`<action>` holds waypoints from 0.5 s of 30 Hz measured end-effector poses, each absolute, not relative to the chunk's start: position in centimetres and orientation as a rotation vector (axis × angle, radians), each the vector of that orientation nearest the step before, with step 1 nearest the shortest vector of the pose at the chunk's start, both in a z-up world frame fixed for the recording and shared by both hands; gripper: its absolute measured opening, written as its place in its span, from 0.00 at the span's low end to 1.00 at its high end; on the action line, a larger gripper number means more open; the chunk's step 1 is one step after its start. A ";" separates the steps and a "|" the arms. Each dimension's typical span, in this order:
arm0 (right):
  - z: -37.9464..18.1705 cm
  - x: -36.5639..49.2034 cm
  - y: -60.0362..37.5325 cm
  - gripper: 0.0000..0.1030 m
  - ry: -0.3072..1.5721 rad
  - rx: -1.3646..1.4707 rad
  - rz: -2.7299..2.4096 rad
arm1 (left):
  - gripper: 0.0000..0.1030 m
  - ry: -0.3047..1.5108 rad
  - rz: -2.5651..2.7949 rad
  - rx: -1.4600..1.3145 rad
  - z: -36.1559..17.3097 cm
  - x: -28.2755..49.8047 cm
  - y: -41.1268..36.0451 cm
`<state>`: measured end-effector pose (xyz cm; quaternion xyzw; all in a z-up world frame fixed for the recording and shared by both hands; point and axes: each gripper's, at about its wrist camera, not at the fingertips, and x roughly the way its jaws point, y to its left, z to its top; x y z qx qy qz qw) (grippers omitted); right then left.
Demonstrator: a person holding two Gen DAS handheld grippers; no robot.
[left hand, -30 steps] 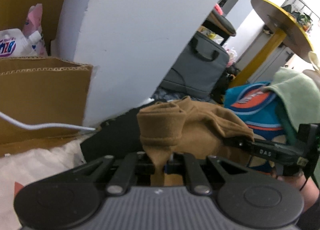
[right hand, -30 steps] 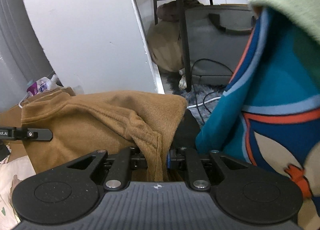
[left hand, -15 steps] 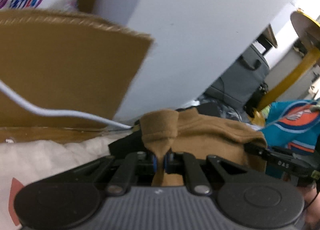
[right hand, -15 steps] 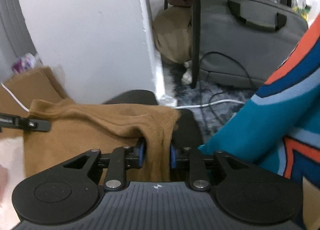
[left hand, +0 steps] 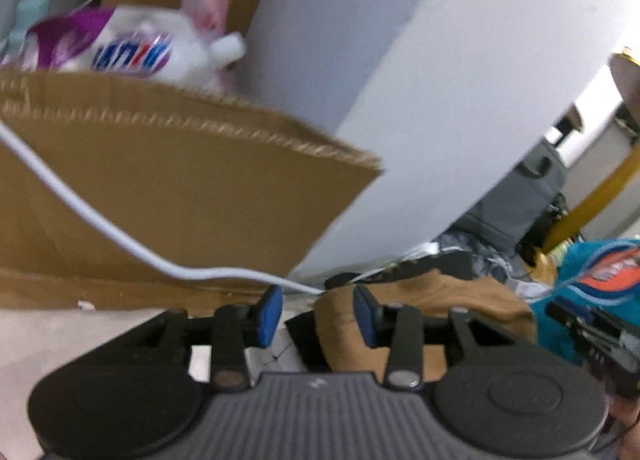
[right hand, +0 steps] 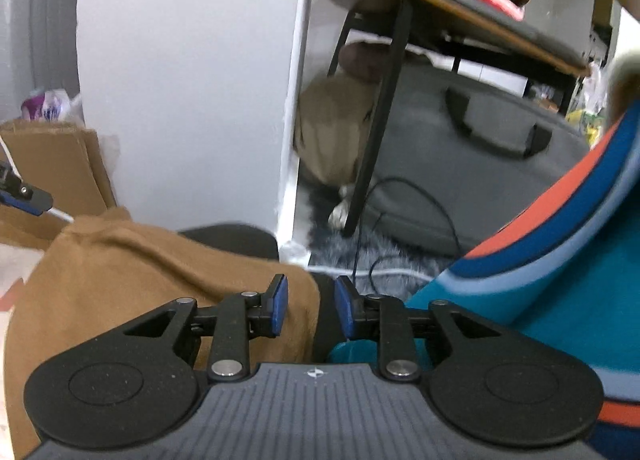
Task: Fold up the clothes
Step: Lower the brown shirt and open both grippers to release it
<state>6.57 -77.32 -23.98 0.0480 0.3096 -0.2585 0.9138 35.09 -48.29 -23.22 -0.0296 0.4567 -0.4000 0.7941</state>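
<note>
A brown knit garment (left hand: 424,300) lies in a folded heap on a black surface (right hand: 232,240). My left gripper (left hand: 316,314) hangs over the garment's left corner. Its jaws are opening, and the corner sits loose between the blue pads (left hand: 268,312), close to the right one and not pinched. My right gripper (right hand: 311,304) hovers over the brown garment's (right hand: 140,280) right edge, pads apart, the cloth edge lying slack under the gap. One finger of each gripper shows in the other's view: the right gripper's finger (left hand: 592,332) and the left gripper's finger (right hand: 24,193).
A cardboard box (left hand: 180,195) with a white cable (left hand: 120,244) across it stands left, a refill pouch (left hand: 132,51) behind it. A white pillar (right hand: 192,79) rises behind. A teal, blue and orange cloth (right hand: 560,260) hangs right. A grey bag (right hand: 480,163) and black table leg (right hand: 380,119) stand beyond.
Both grippers were shut on the brown garment; both now stand apart with the cloth released and settled lower. The left view has swung toward the cardboard box.
</note>
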 end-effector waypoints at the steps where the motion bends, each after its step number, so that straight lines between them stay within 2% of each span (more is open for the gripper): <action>1: -23.7 6.2 -77.3 0.30 0.621 0.125 -0.527 | 0.40 0.981 -0.872 -0.060 -22.9 34.7 -48.3; 8: -25.9 5.3 -76.3 0.16 0.641 0.290 -0.480 | 0.39 1.008 -0.969 -0.013 -23.1 30.6 -48.6; 15: -28.4 7.1 -77.4 0.16 0.663 0.345 -0.520 | 0.38 1.044 -1.011 0.043 -25.1 28.4 -49.4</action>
